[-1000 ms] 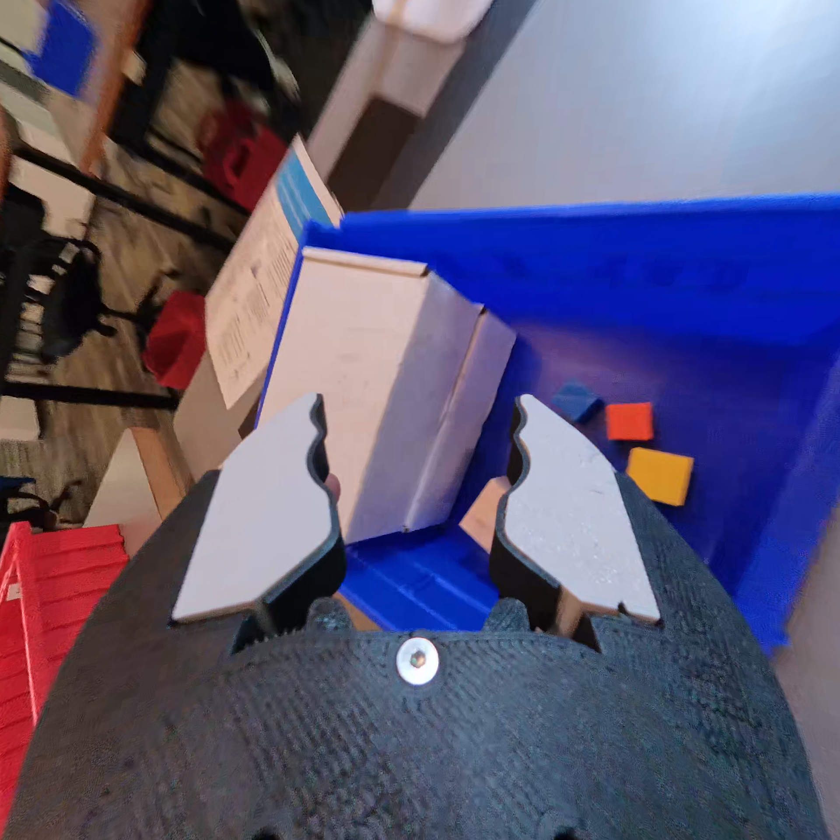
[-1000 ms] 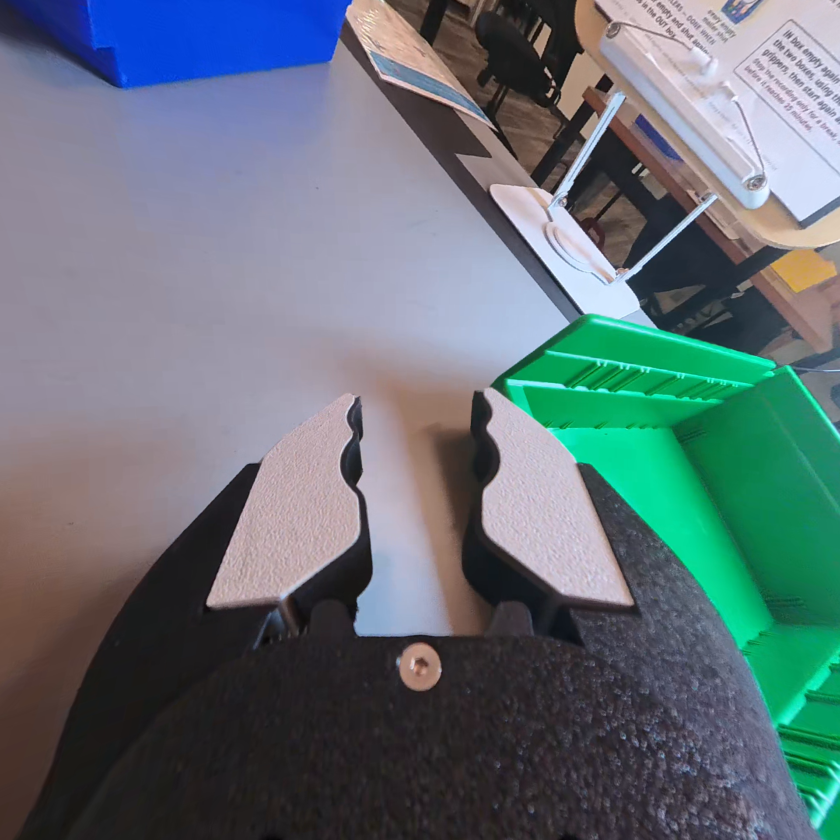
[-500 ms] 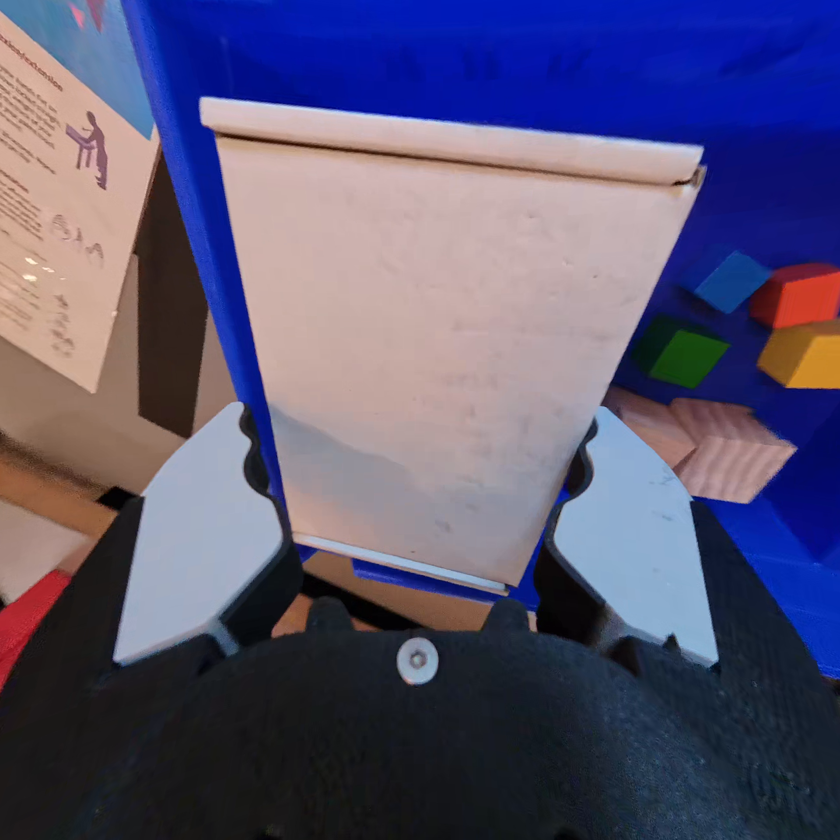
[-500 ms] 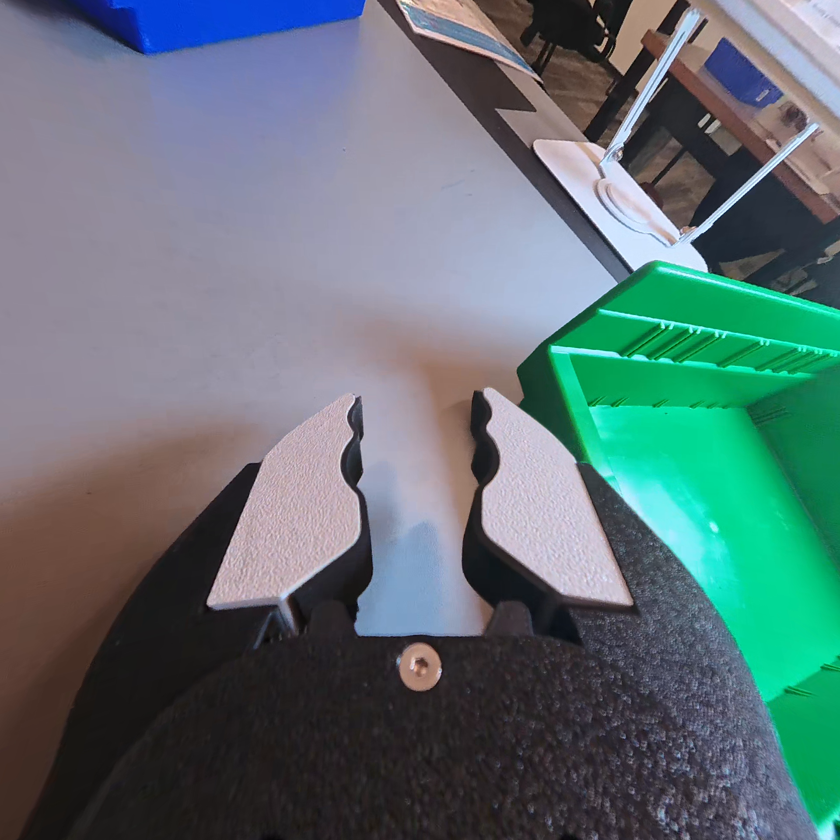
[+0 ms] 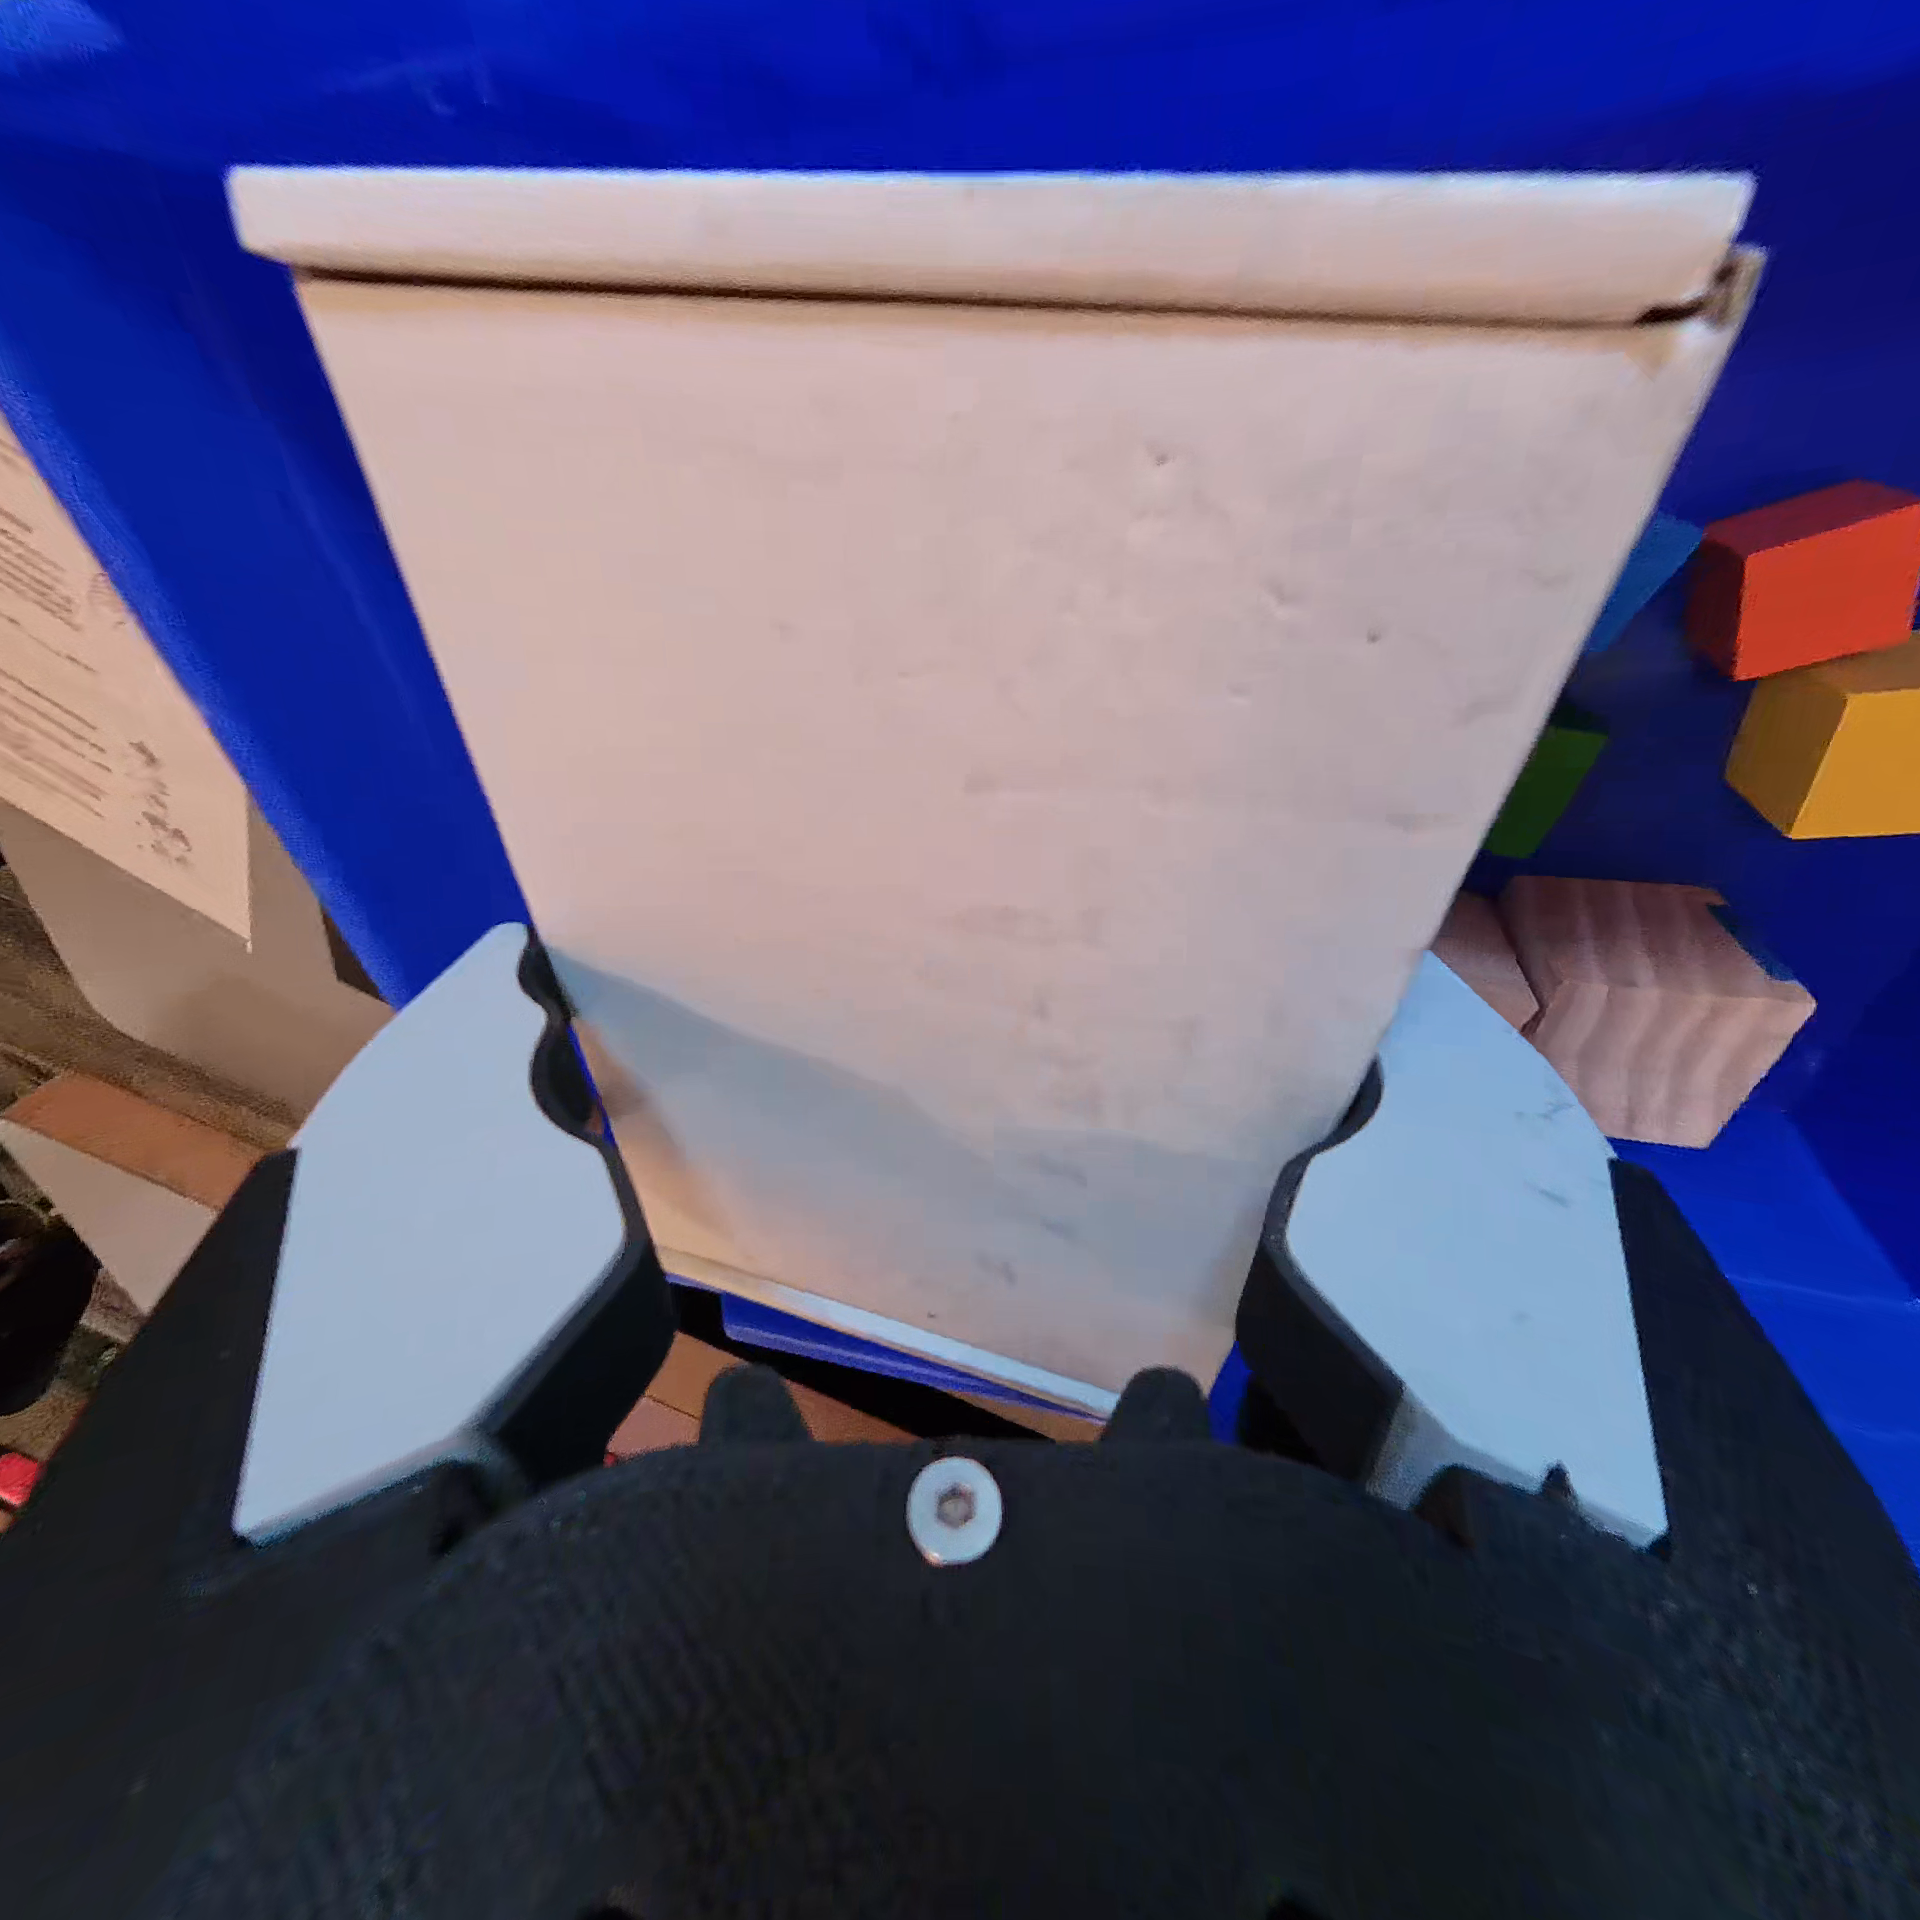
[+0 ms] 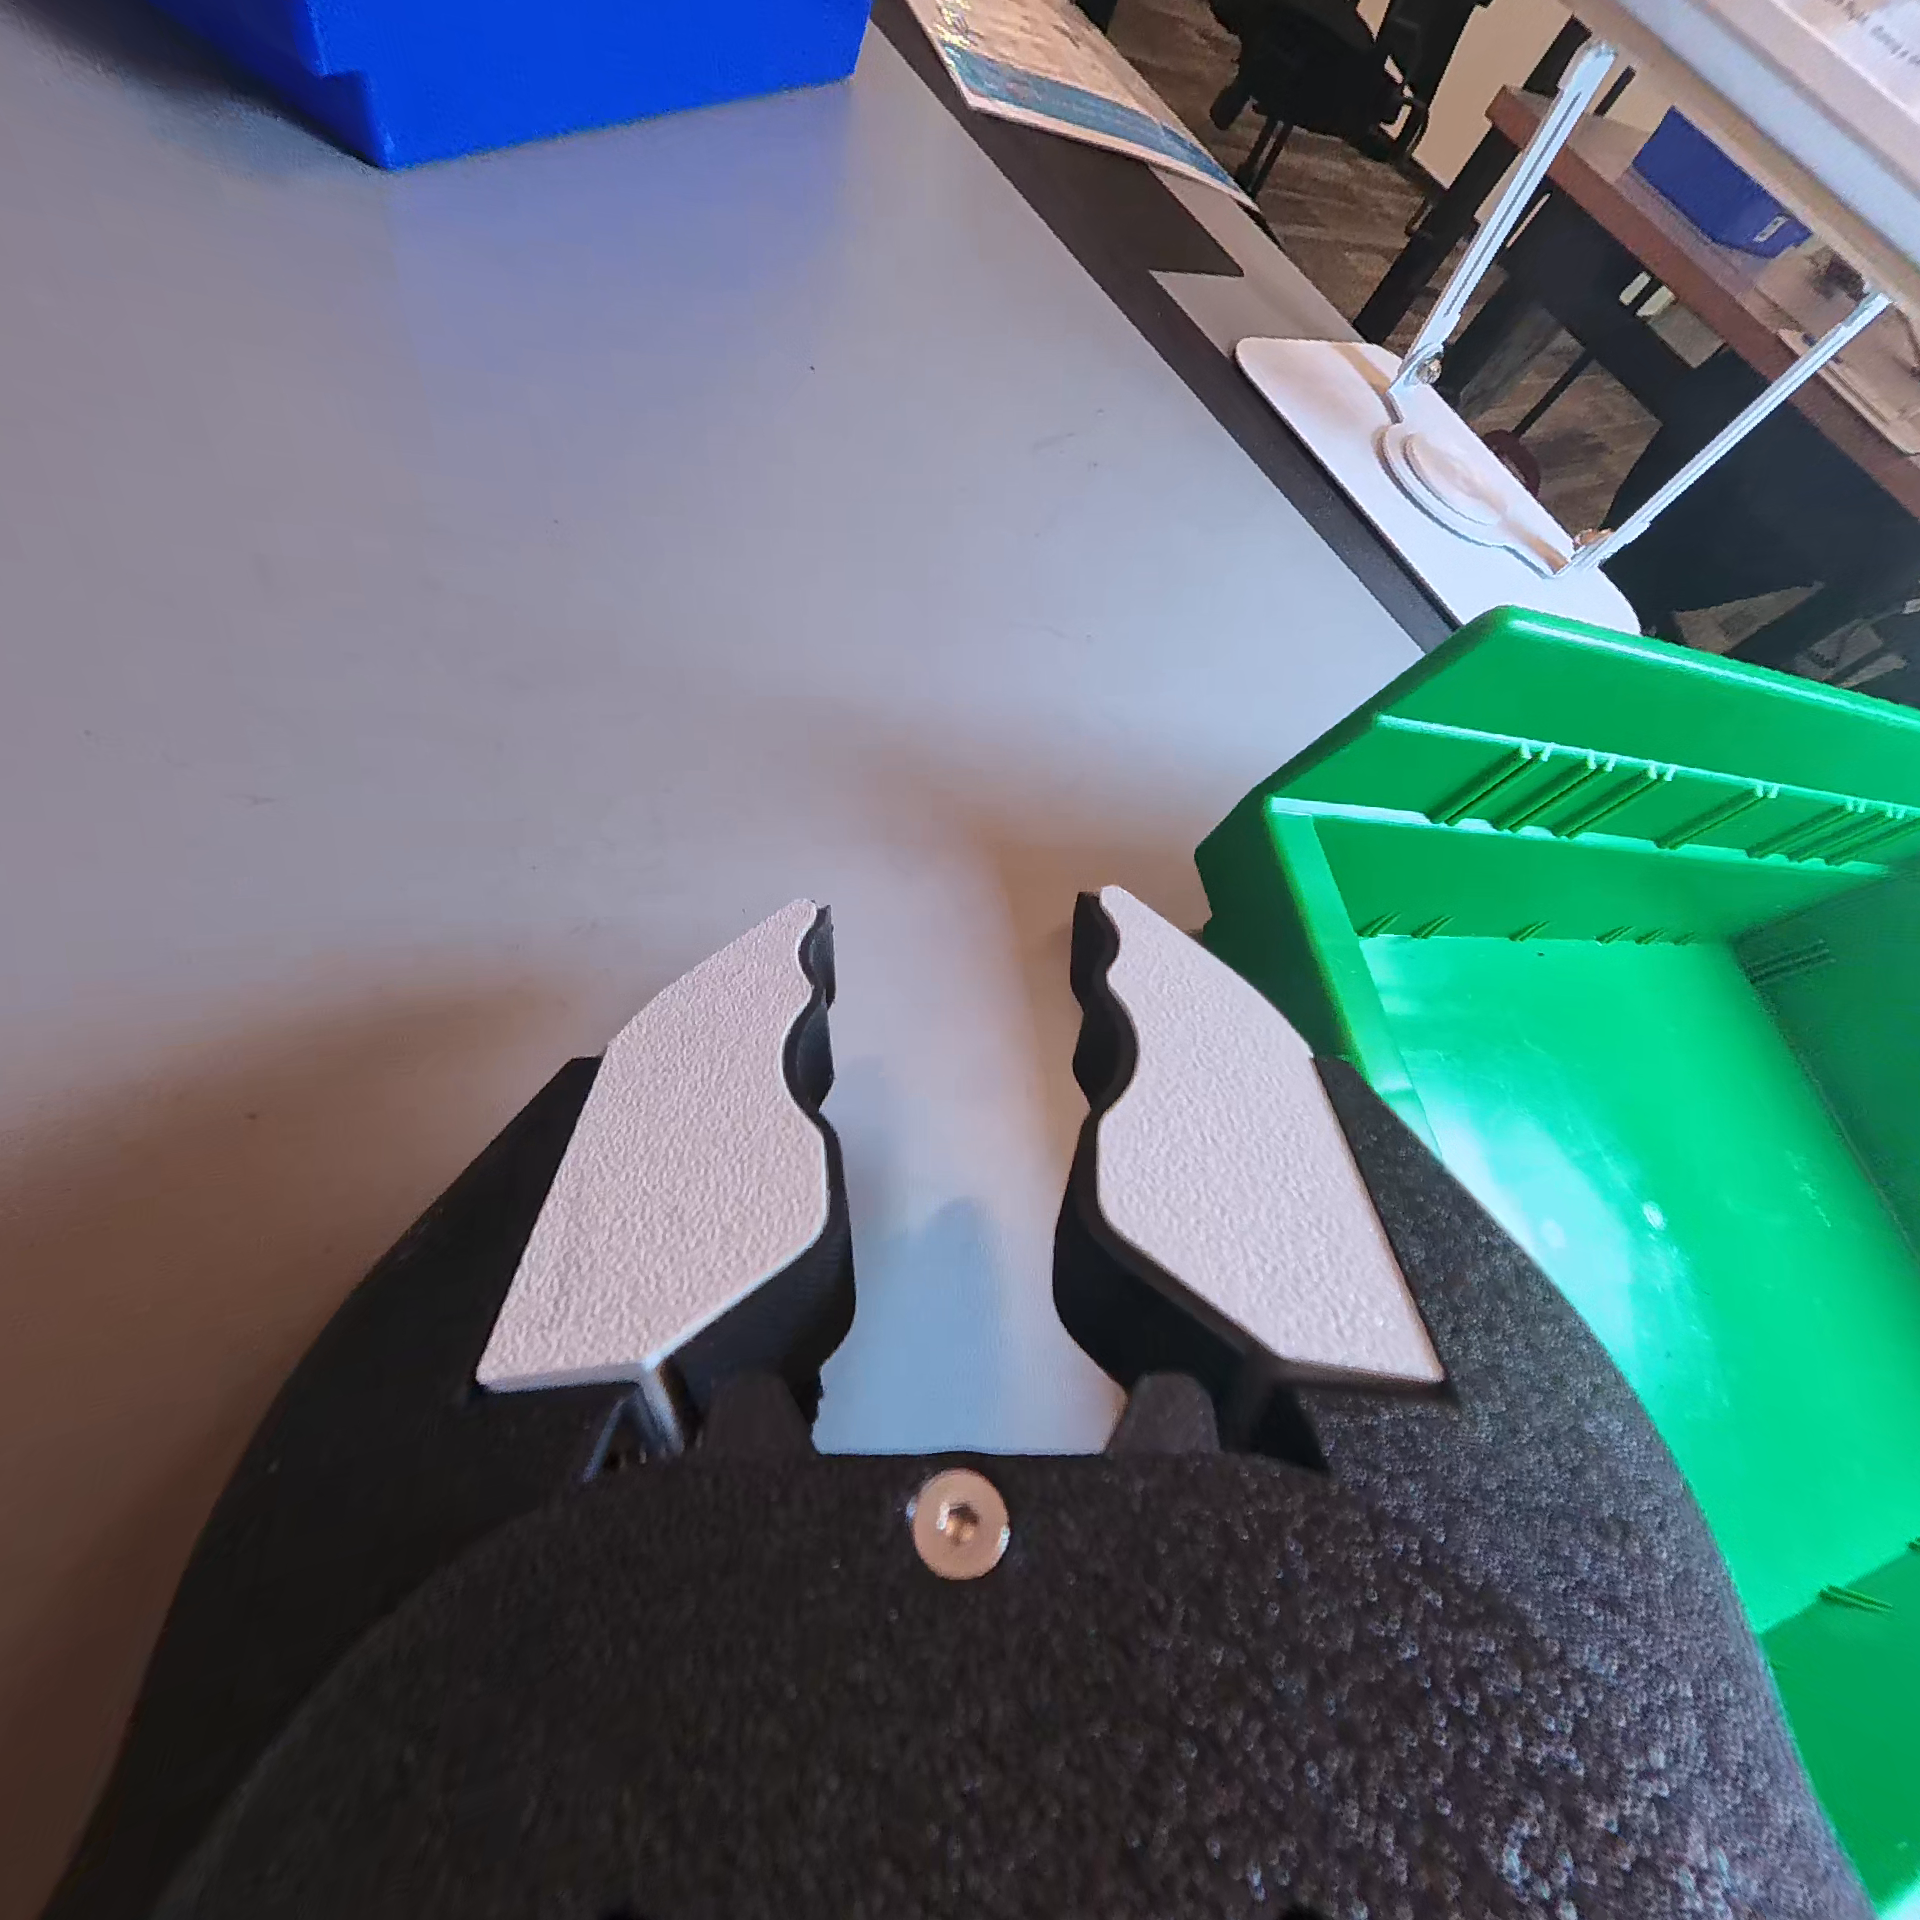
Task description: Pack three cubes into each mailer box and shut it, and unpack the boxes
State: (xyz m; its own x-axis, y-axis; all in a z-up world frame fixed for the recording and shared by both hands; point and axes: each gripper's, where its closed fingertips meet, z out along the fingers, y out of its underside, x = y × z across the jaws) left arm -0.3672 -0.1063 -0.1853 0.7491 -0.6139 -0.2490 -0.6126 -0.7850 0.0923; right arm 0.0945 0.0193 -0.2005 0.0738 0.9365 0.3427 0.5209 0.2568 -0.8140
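Observation:
A shut white mailer box (image 5: pixel 987 675) stands on end against the left wall of the blue bin (image 5: pixel 312 520). My left gripper (image 5: pixel 971 951) is open wide and straddles the box's near end, with a finger close against each side. Loose cubes lie in the bin to the right: red (image 5: pixel 1808 582), yellow (image 5: pixel 1839 748), green (image 5: pixel 1548 779), a blue one (image 5: pixel 1642 577) partly hidden behind the box, and plain wooden ones (image 5: pixel 1652 997). My right gripper (image 6: pixel 951 914) is open and empty above the grey table (image 6: pixel 520 623), just left of an empty green bin (image 6: pixel 1621 790).
The blue bin (image 6: pixel 540 62) sits at the far end of the table in the right wrist view. A printed sheet (image 6: pixel 1081 104) and a white lamp base (image 6: pixel 1434 488) lie along the table's right edge. A printed sheet (image 5: pixel 94 707) hangs left of the blue bin.
My left gripper has moved down into the blue bin, opened wider and come around the mailer box. My right gripper has drifted slightly, staying open beside the green bin.

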